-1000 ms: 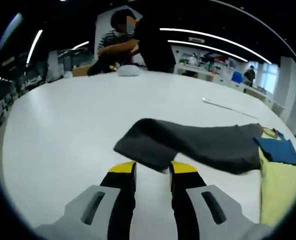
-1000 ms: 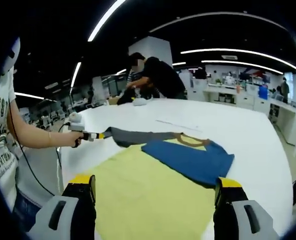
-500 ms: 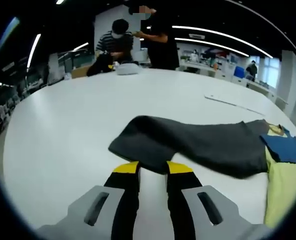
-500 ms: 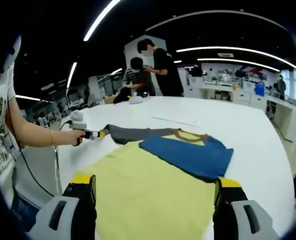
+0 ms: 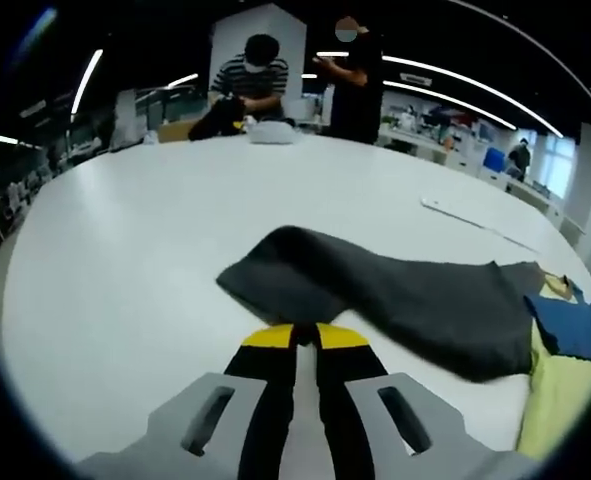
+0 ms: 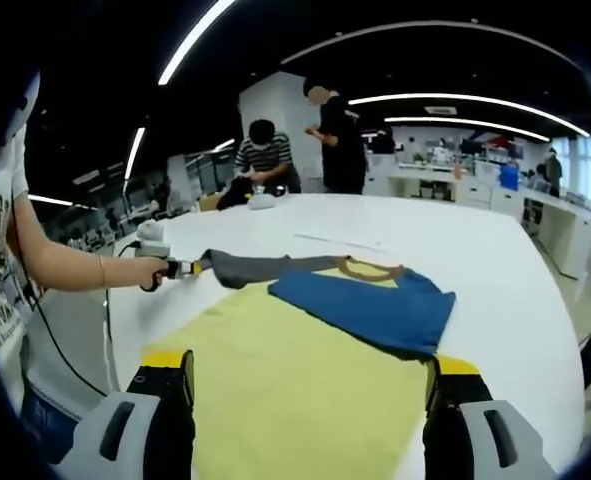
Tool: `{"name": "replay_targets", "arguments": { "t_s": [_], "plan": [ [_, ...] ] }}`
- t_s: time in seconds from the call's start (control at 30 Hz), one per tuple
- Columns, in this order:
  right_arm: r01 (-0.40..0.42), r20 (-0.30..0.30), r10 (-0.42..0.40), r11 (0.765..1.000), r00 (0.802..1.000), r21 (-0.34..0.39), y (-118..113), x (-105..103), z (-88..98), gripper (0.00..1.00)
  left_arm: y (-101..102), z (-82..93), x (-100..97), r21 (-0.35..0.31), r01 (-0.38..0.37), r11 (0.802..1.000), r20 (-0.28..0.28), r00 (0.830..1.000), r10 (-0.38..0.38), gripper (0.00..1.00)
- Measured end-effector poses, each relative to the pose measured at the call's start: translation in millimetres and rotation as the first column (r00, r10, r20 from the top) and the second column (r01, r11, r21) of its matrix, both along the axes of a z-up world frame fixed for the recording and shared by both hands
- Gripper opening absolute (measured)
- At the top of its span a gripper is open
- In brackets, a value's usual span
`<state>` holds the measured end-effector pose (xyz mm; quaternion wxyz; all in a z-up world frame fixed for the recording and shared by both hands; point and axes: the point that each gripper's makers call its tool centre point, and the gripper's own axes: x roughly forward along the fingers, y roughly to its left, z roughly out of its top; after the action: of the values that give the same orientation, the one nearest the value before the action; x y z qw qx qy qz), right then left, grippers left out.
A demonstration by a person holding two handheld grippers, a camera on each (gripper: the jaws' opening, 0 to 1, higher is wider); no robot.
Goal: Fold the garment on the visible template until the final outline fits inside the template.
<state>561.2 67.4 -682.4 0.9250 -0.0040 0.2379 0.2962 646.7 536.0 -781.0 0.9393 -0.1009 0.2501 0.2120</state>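
The dark grey sleeve (image 5: 375,295) of the blue-and-yellow garment (image 6: 360,310) stretches along the white table (image 5: 155,220) toward my left gripper (image 5: 295,338), whose jaws are pinched together on its cuff edge. My right gripper (image 6: 310,375) hovers over the yellow rectangular template (image 6: 295,380), jaws wide apart, gripping nothing.

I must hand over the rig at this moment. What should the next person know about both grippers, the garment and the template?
Left gripper: shut on the grey sleeve, which lies stretched out over the white table.
Right gripper: open, holding nothing, above the yellow template.
Garment: the blue part lies folded on the template.
Left to do: fold the grey sleeve inward until the outline fits inside the template.
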Motion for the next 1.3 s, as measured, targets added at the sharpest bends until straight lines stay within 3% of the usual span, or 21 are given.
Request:
{"name": "replay_targets", "arguments": {
  "t_s": [0.27,0.57,1.2,1.3],
  "plan": [
    [0.0,-0.006,0.0,1.0,1.0,0.004,2,0,-2.9,0.95,1,-0.4,1.1,-0.048,0.005,0.999,0.014,1.0,-0.004,0.01],
    [-0.014,-0.002,0.014,1.0,1.0,0.004,7,3,-2.0,0.95,3,4.1,-7.4,-0.05,0.062,0.997,-0.006,0.998,-0.062,0.0],
    [-0.033,0.001,0.033,0.999,0.999,0.012,12,0,-0.1,0.96,22,39.9,-18.1,-0.027,0.219,0.975,0.01,0.976,-0.219,0.0],
    [-0.034,0.001,0.034,0.999,0.999,0.015,13,-1,0.3,0.97,22,41.3,-21.3,-0.027,0.251,0.968,-0.012,0.968,-0.251,0.0]
  ]
}}
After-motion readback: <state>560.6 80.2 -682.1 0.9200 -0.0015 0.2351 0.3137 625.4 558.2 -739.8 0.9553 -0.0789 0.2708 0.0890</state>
